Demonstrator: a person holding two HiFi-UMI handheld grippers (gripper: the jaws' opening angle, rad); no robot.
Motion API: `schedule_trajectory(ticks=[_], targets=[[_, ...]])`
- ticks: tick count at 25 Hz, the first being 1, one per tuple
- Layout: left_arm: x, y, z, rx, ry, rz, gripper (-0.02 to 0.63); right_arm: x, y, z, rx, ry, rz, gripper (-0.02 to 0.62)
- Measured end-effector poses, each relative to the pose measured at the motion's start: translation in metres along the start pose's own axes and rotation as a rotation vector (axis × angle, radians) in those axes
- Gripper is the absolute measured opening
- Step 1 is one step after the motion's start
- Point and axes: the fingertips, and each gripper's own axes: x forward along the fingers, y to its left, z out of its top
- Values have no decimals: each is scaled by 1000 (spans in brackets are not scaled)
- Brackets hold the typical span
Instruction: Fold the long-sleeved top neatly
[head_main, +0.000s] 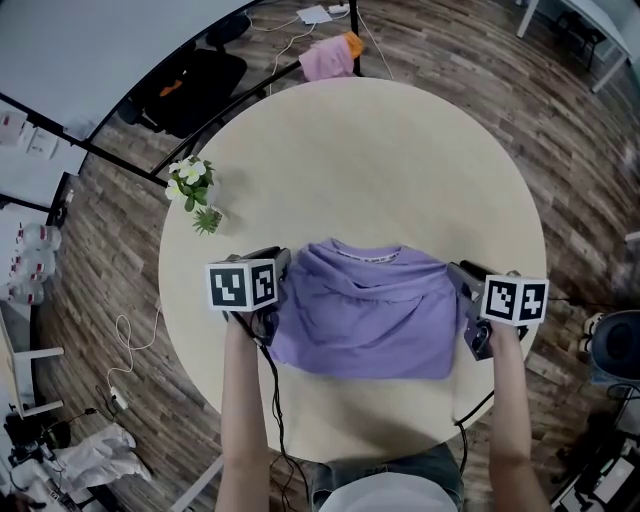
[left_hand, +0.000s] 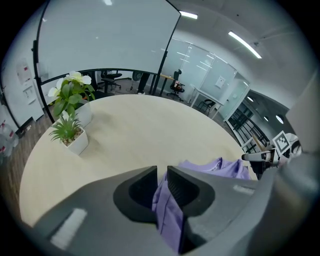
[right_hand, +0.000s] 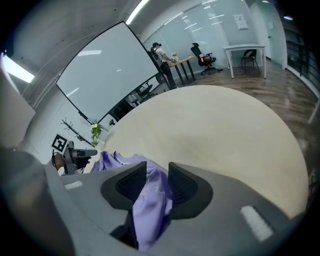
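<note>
Round beige table (head_main: 380, 160), purple top (head_main: 365, 320) bunched near its near edge. Left gripper (left_hand: 161, 174) clamps the top's left edge. Right gripper (right_hand: 157, 169) jaws are part-open, cloth loose between them.

The purple long-sleeved top (head_main: 365, 320) lies on the round beige table (head_main: 400, 160), toward six o'clock. Two small white-potted plants (head_main: 192, 188) stand at the top's ten o'clock.

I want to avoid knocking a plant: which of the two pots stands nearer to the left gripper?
The small spiky green plant in the white square pot; the taller white-flowered plant stands behind it.
</note>
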Motion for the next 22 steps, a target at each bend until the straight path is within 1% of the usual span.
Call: schedule_trajectory(ticks=[1,2,4,7,10,12,14,15,16,17,19,22], targets=[[0,-4,1,18,-7,-19,70,-2,0,0,-25,0,5,172],[1,-10,1,40,-13,-43,91,-3,1,-1,-53,7,14,188],[1,-21,2,100,-13,-86,160,-4,4,-7,-99,33,43,222],[6,-32,-4,205,18,-108,197,2,7,-20,-154,91,71,218],[16,-36,-13,276,66,-99,199,10,5,-33,-253,150,30,170],[22,-37,-19,316,96,-77,198,13,2,-38,-323,176,-11,140],[26,-34,-24,354,122,-35,166,15,1,-41,-367,188,-42,83],[28,-32,-26,364,129,-15,128,15,1,-41,-372,188,-48,70],[28,-30,-26,360,128,-5,78,13,2,-40,-366,183,-46,66],[28,-29,-26,340,119,-6,62,11,3,-38,-352,174,-38,64],[26,-24,-22,274,89,-17,46,6,3,-35,-303,156,-16,64],[21,-9,-15,197,52,2,40,5,-1,-31,-238,141,-3,64]])
